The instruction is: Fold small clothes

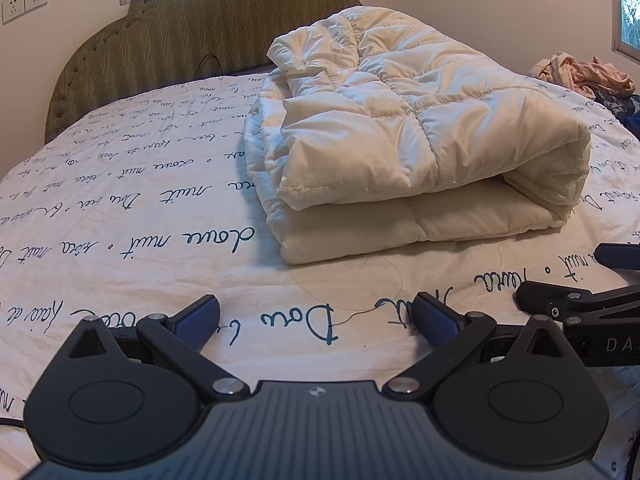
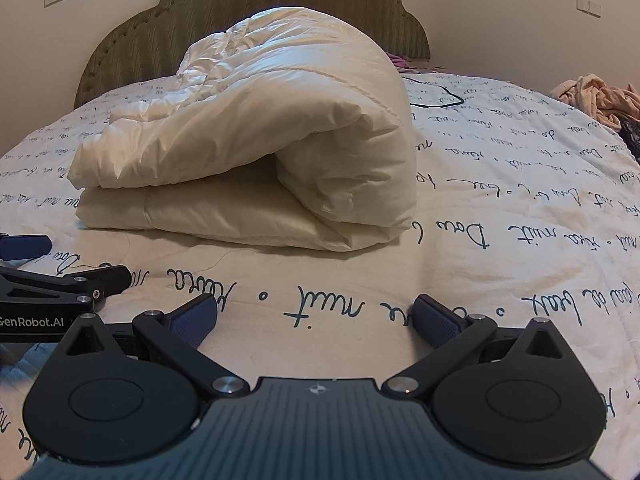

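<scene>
A cream quilted puffy garment (image 1: pixel 400 128) lies folded over on itself on the bed, its open fold facing me; it also shows in the right wrist view (image 2: pixel 256 148). My left gripper (image 1: pixel 316 320) is open and empty, low over the sheet in front of the garment, apart from it. My right gripper (image 2: pixel 316 318) is open and empty, also short of the garment. The right gripper shows at the right edge of the left wrist view (image 1: pixel 568 276), and the left gripper at the left edge of the right wrist view (image 2: pixel 60 264).
The bed sheet (image 1: pixel 120 200) is white with blue handwriting print. A padded green headboard (image 1: pixel 200 24) stands behind. A heap of pinkish clothes (image 1: pixel 584 72) lies at the far right, also in the right wrist view (image 2: pixel 596 100). A black cable (image 2: pixel 436 94) lies behind the garment.
</scene>
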### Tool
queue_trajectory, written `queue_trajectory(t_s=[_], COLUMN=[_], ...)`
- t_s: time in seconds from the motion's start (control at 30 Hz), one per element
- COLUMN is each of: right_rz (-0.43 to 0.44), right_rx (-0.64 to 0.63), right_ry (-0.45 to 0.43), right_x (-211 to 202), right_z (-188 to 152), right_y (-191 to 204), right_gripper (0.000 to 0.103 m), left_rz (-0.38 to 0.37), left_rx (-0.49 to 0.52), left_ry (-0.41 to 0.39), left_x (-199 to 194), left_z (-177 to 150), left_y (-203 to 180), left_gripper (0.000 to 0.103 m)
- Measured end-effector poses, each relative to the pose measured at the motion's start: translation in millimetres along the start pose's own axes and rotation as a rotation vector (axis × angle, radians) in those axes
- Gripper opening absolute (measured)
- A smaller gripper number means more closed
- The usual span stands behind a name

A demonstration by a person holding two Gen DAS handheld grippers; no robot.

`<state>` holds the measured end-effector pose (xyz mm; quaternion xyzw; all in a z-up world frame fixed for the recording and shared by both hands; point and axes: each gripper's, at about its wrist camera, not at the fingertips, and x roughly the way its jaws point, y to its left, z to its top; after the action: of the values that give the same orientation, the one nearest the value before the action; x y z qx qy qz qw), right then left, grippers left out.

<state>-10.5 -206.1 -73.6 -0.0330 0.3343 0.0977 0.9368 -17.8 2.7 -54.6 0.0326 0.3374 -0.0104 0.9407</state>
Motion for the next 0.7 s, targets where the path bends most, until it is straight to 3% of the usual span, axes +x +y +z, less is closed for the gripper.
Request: queue_trajectory(t_s=[0.2, 0.4, 0.7], right_rz=[-0.015, 0.018, 0.02], right_rx=[-0.027, 0.058, -0.008], right_ry=[-0.006, 0.007, -0.044], right_x=[-5, -20, -44], right_z=[0, 6, 20], right_y=[5, 0, 18], right_gripper=[0.103, 0.103, 0.103], left_rz=[0.006, 0.041, 0.06], left_rx=[-0.02, -0.019, -0.044], left_ry=[-0.003, -0.013, -0.006], left_x=[-6, -20, -31], left_z=[2, 9, 13], left_y=[1, 6, 18], left_gripper=[0.103, 0.103, 0.103])
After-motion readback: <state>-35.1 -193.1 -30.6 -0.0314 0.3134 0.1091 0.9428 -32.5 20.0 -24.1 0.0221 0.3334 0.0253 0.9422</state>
